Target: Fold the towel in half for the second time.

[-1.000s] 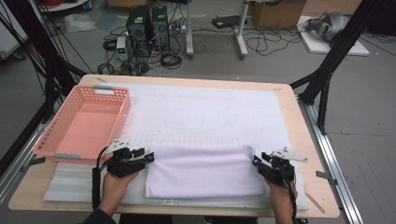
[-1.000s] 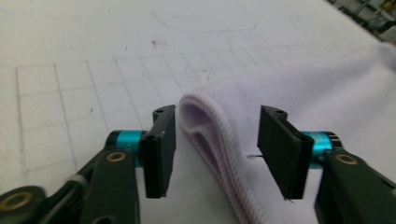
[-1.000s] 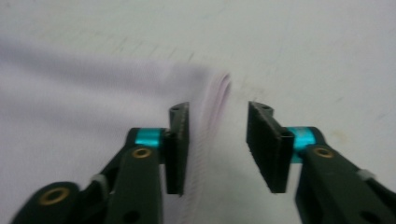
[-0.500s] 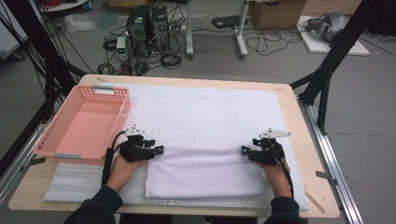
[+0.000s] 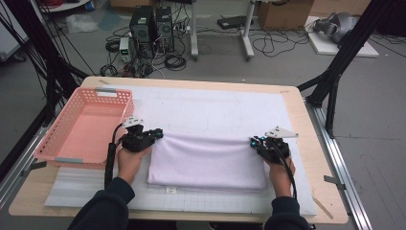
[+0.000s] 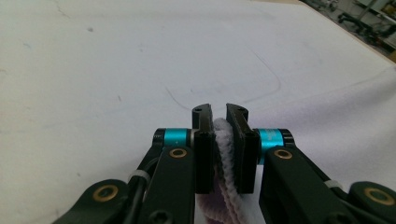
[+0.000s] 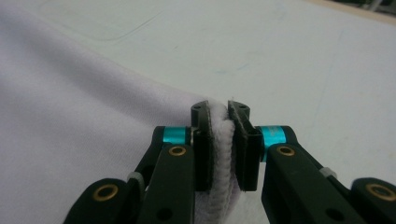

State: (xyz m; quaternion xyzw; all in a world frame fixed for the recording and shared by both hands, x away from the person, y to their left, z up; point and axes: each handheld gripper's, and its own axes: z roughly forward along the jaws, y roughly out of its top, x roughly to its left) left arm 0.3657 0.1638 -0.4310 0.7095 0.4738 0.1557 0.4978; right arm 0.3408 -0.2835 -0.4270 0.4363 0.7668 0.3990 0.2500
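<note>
A: Starting at the left, what sits on the table (image 5: 316, 201)?

B: A pink basket (image 5: 84, 125) rests at the left edge, partly over the white mat (image 5: 201, 108) that covers most of the tabletop. Nothing can be seen inside it.

A: And next to it?

B: Just right of the basket is the left gripper (image 5: 158, 134), held in the person's left hand (image 5: 130, 160), a dark sleeve (image 5: 103, 211) coming in from the bottom. Its jaws point right, at the far left corner of the towel (image 5: 208, 163).

A: Is that gripper holding anything?

B: Yes. In the left gripper view, the left gripper (image 6: 219, 140) has just been closing, and its jaws now pinch a thick fold of the towel (image 6: 224, 154) between the pads.

A: Where does the towel lie?

B: In the middle of the mat, near the person, folded into a pale lilac rectangle that stretches between the two grippers. Its far edge runs from one gripper to the other and looks slightly raised at both corners.

A: And on the right?

B: The right gripper (image 5: 253, 142), in the right hand (image 5: 280, 175), meets the far right corner of the towel. In the right gripper view, the right gripper (image 7: 220, 140) has also just been closing, and its jaws clamp a rolled edge of towel (image 7: 93, 107), with the cloth spreading off to the left of that view
</note>
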